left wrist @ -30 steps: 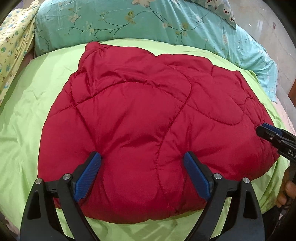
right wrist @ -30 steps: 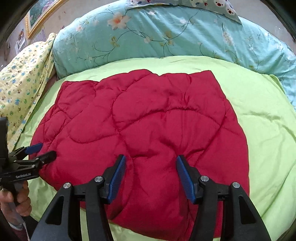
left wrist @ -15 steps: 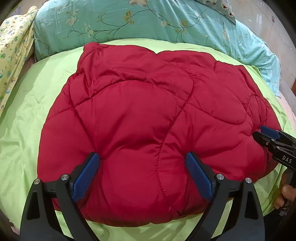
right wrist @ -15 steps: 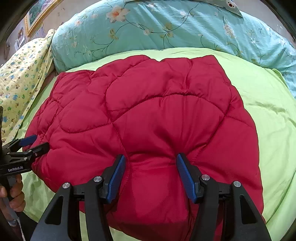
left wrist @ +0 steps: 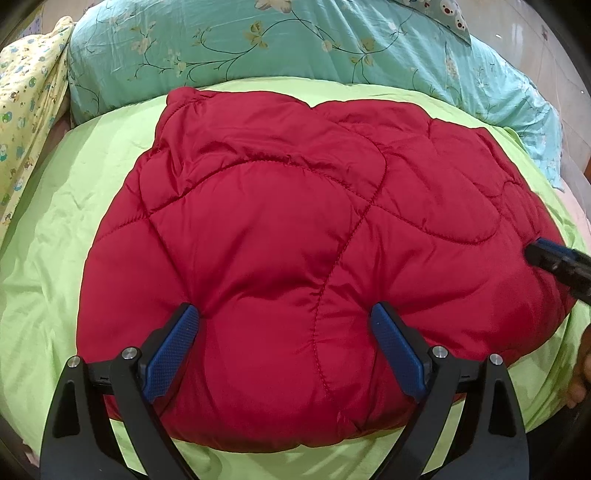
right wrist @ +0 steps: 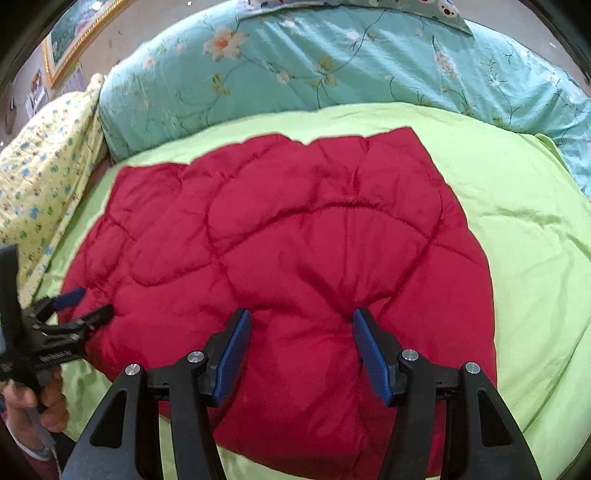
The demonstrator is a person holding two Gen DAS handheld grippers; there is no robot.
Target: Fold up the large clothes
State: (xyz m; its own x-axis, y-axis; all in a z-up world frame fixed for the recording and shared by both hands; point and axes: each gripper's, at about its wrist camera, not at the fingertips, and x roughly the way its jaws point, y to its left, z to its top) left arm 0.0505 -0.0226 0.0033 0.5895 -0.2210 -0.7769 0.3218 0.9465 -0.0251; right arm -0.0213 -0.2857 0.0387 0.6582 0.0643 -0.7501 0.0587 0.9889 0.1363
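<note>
A red quilted padded garment (left wrist: pixel 280 229) lies folded into a thick bundle on the green bedsheet (left wrist: pixel 74 221). My left gripper (left wrist: pixel 286 314) stands wide open over the bundle's near edge, its blue tips dimpling the fabric. In the right wrist view it shows at the garment's left edge (right wrist: pixel 88 306), held by a hand (right wrist: pixel 33 406). My right gripper (right wrist: pixel 301 314) has its jaws half closed on a bulge of the red garment (right wrist: pixel 295 229), with creases running to both tips. The left wrist view shows it only as a fingertip (left wrist: pixel 546 254) at the bundle's right edge.
A teal floral duvet (left wrist: pixel 295 40) is heaped along the far side of the bed (right wrist: pixel 332 62). A yellow patterned cloth (left wrist: pixel 26 110) lies at the left (right wrist: pixel 44 177). Bare green sheet (right wrist: pixel 524 240) spreads right of the garment. A framed picture (right wrist: pixel 77 29) hangs on the wall.
The right wrist view dipped closer to the garment half a second ago and has drawn back since. Both grippers keep the same jaw width, and the garment lies where it was.
</note>
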